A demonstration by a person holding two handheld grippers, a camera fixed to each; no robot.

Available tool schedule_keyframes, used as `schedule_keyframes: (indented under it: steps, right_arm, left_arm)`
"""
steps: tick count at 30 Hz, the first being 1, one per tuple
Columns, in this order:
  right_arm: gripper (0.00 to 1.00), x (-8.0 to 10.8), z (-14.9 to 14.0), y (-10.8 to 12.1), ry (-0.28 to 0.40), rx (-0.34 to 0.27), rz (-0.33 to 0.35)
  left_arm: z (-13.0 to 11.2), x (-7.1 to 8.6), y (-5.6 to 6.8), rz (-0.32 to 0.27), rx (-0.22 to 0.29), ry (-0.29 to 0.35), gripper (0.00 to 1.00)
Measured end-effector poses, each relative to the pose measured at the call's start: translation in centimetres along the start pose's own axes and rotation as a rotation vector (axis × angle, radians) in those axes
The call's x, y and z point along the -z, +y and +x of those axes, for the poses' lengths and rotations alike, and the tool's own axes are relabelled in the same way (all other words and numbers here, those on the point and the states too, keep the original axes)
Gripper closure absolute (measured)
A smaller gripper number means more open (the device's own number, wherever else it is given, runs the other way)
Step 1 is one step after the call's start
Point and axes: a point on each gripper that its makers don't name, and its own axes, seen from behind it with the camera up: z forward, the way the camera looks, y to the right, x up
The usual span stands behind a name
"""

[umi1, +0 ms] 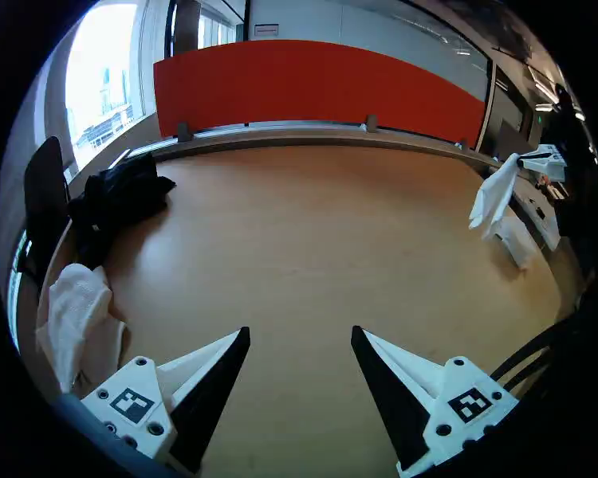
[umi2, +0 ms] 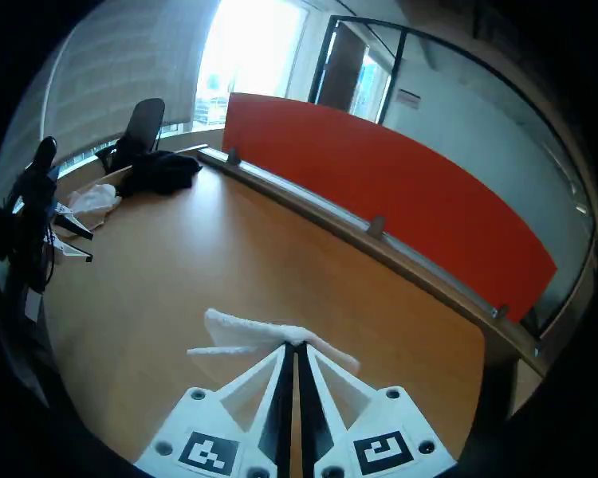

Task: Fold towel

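Right gripper [umi2: 293, 346], fingers closed to a thin slit, pinches an edge of the white towel [umi2: 251, 331]. In the left gripper view the towel [umi1: 494, 199] hangs in a crumpled drape from that gripper at the far right of the wooden table [umi1: 315, 239], its lower part seeming to rest on the tabletop. Left gripper [umi1: 299, 331] is spread wide and holds nothing, poised over bare table well apart from the towel. Step in hand, by judgement: opening the towel out flat before any fold can be made, so the task is at its start. To do this well, the empty gripper should cross to the hanging cloth and take a second corner along the same edge as the pinch, not a bunched middle. The two grips then draw apart until that edge is taut, and the cloth is laid onto the open middle of the table. Grips belong close to the corners, since a deep bite traps extra layers and skews the fold. Pile of white cloth [umi1: 76, 319] and dark bundle [umi1: 119, 199] sit at the left end, away from the working area; orange divider [umi1: 323, 84] bounds the far edge.
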Motion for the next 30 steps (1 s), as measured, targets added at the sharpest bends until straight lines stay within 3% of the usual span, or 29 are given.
schedule_keyframes:
  steps: [30]
  right_arm:
    - [0.97,2.5,-4.2,11.2,-0.081,-0.048,-0.149]
  left_arm:
    - [0.2,-0.3,0.0,0.015,-0.015,-0.013,0.06]
